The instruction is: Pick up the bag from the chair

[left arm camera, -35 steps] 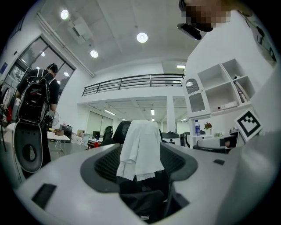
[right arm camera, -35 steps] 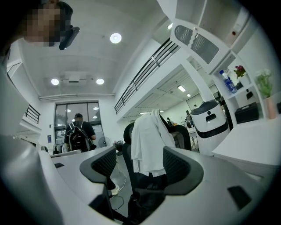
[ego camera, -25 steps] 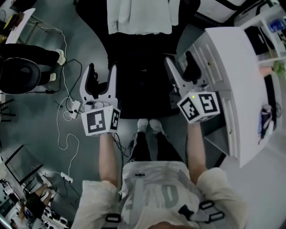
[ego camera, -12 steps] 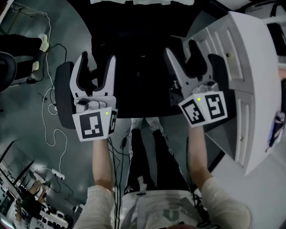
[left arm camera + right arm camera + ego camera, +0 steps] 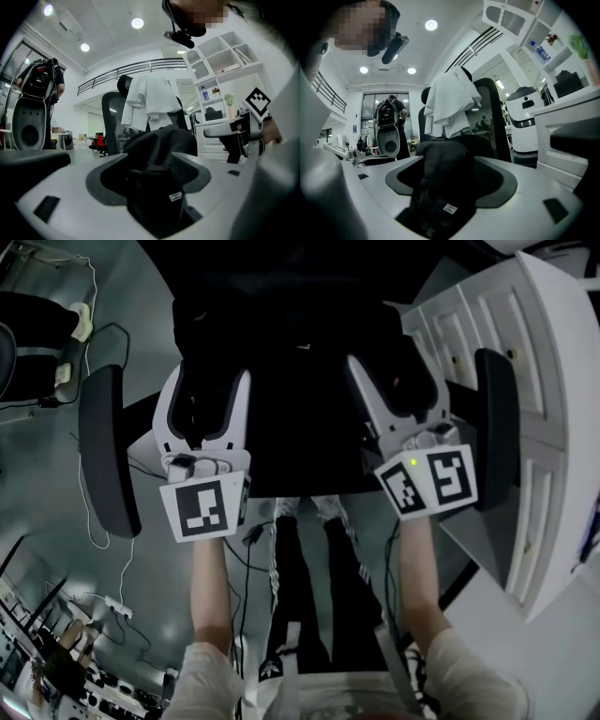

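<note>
- While the left tongs [image 5: 212, 395] and right tongs [image 5: 389, 381] hover low over the chair [image 5: 105, 451], the black bag [image 5: 291, 334] lies on its seat, upper centre of the head view.
- Left tongs: jaws apart, bag fabric between them.
- Right tongs: likewise open, astride the bag.

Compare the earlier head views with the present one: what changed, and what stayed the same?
The left gripper and right gripper both sank toward the black bag on the chair; the bag now lies between their jaws. Jaws stayed open; nothing is gripped.
</note>
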### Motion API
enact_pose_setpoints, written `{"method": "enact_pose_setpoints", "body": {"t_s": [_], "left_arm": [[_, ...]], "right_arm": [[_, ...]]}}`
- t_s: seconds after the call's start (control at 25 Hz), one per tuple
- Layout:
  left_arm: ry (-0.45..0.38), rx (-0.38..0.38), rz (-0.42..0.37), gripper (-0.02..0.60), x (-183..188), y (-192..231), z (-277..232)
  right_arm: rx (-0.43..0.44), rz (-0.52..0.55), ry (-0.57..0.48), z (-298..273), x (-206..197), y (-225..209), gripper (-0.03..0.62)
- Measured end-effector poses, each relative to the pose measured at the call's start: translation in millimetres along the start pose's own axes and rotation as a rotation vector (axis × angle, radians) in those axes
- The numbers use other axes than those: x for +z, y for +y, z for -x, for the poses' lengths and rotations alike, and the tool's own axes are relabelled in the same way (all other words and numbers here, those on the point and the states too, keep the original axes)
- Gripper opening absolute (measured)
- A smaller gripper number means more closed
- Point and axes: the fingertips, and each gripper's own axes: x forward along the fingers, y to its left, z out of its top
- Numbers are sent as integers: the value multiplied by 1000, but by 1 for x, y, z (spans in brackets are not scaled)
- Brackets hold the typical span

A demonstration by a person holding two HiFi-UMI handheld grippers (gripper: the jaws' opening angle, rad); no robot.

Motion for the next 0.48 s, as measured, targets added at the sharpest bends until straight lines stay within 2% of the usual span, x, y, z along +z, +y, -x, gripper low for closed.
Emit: {"method": "enact_pose_setpoints", "body": {"t_s": [0.32,0.48], "left_arm": [[37,50,-13,271,-33,15,-16],[86,44,53,348,-59,35,-36]], "right_arm": [[-7,5,51,-13,-29,-3,304],[-40,25,118,-26,-45,-17,305]]}}
